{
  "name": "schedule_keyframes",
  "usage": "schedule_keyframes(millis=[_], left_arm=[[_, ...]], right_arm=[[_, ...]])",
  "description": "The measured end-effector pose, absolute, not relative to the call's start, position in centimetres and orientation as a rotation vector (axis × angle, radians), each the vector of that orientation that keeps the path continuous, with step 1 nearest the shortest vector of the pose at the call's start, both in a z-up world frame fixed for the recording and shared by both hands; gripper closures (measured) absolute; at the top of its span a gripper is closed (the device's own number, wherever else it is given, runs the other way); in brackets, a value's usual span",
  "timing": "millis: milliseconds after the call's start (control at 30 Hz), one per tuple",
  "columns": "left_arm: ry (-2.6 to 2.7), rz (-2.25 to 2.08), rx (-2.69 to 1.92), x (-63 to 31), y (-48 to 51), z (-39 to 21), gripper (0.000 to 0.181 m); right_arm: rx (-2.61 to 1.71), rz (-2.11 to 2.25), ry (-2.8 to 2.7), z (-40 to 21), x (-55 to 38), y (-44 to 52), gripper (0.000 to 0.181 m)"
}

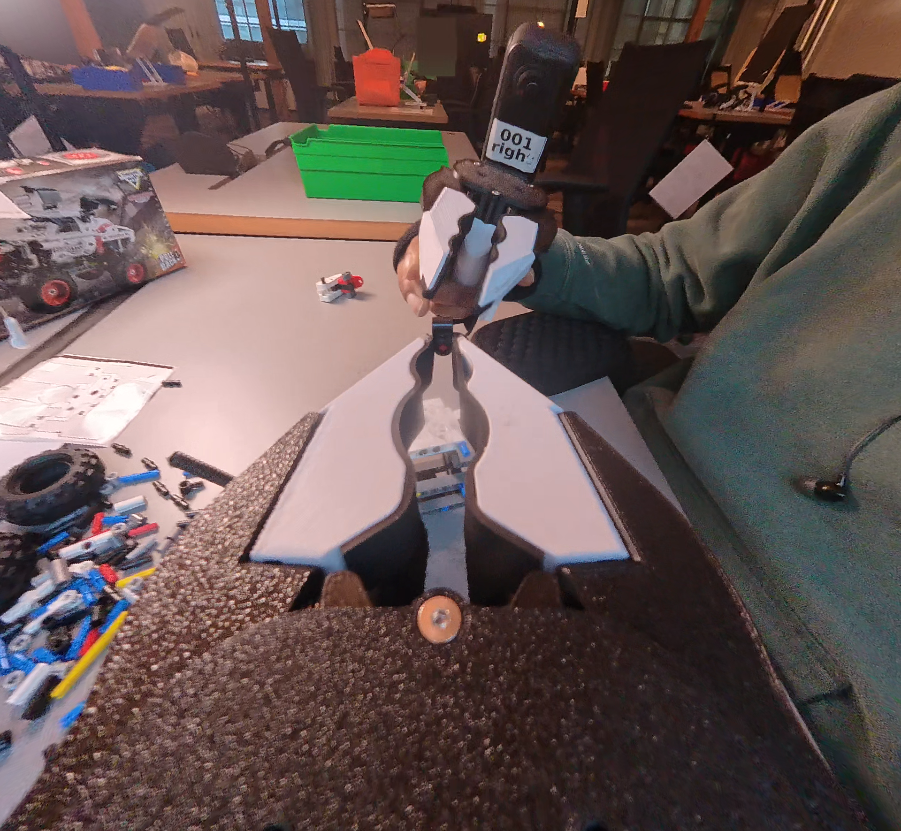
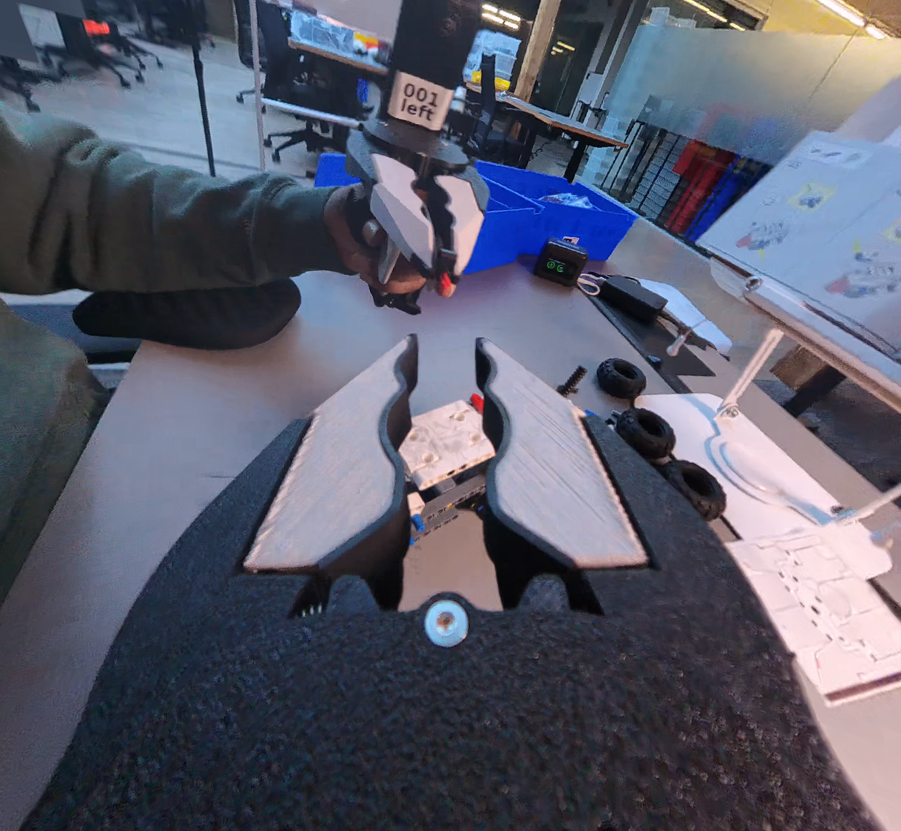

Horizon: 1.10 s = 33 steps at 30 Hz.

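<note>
Your left tool (image 1: 442, 344) is pinched narrow on a small black and red piece (image 1: 442, 338). Only the very tips have it, and the piece is up in the air above the counter (image 1: 273, 320). It sits right in front of your right tool (image 2: 446, 344). From the right wrist view, the piece pokes out below the left tool's tips.

Your right tool is partly wide, with a gap between its tips and nothing in it. Under both tools, a white and grey brick build (image 2: 446, 447) lies on the counter.

The piece is tiny, so I think it could twist or pop out. Squeeze evenly and do not press harder than you need. Move your left hand slowly, with no jerks. Hold the right tool just clear of the piece so it does not bump it loose.

Watch the things nearby. Three small black tires (image 2: 646, 432) sit just to the right of the right tool, beside a white sheet (image 2: 809, 612). A pile of loose bricks (image 1: 73, 578) and a big black tire (image 1: 51, 481) lie to the left of the left tool, near a paper booklet (image 1: 83, 393). Lift your elbows so your sleeves do not sweep them.
</note>
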<state>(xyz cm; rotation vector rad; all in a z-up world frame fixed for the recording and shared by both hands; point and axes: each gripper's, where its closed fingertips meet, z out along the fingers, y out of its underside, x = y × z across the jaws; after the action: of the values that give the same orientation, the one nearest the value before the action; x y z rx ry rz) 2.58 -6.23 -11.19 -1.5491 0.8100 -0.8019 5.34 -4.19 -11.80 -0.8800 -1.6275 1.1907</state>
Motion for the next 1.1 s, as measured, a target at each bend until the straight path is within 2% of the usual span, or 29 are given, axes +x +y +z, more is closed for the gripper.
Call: schedule_keyframes(millis=[100, 233, 300, 733, 1100], left_arm=[[0.81, -0.874, -1.586, 3.4, -6.6, -12.5, 0.175], [0.799, -0.942, -1.585, 3.6, -7.1, -12.6, 0.175], [0.804, -0.966, -1.589, 3.7, -7.2, -12.7, 0.175], [0.686, -1.296, -1.604, 4.5, -7.9, -12.5, 0.175], [0.72, -1.226, -1.662, 5.7, -7.7, -13.1, 0.176]], right_arm=[[-0.74, 1.063, -1.716, -11.7, 3.9, -6.7, 0.151], [-0.692, 0.934, -1.754, -12.2, 3.0, -7.1, 0.17], [-0.685, 0.915, -1.757, -12.4, 3.0, -7.0, 0.174], [-0.611, 0.846, -1.765, -12.6, 3.6, -7.8, 0.179], [-0.776, 1.076, -1.834, -13.1, 5.1, -7.5, 0.18]])
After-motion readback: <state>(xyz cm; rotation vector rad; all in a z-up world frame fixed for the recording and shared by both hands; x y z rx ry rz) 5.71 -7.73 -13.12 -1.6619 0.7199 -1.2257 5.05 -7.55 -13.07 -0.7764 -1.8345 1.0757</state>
